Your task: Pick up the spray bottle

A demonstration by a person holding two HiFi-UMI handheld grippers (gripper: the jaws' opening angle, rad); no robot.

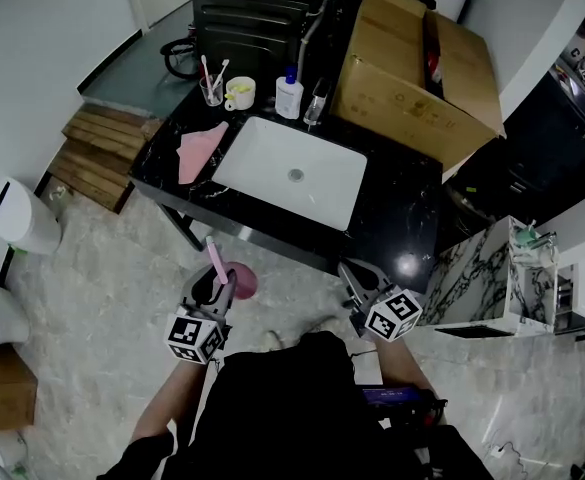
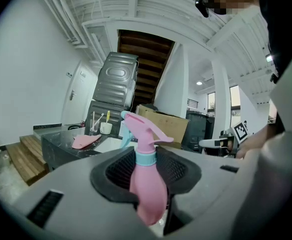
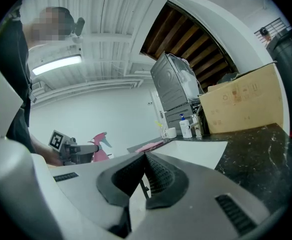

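The pink spray bottle [image 2: 146, 189], with a light blue collar and trigger, stands upright between the jaws of my left gripper [image 2: 146, 170], which is shut on its body. In the head view the bottle [image 1: 236, 281] sits in front of the left gripper [image 1: 215, 290], below the near edge of the counter. The right gripper view also catches the bottle [image 3: 100, 150] off to the left. My right gripper [image 3: 145, 158] has its jaw tips touching with nothing between them. In the head view the right gripper [image 1: 357, 276] hovers by the counter's near right corner.
A black counter [image 1: 402, 203] holds a white sink [image 1: 292, 173], a pink cloth [image 1: 198, 150], a toothbrush cup [image 1: 212, 90], a mug [image 1: 240, 92] and a white pump bottle [image 1: 289, 96]. A large cardboard box [image 1: 412, 78] is at the back right. Wooden steps [image 1: 97, 153] are on the left.
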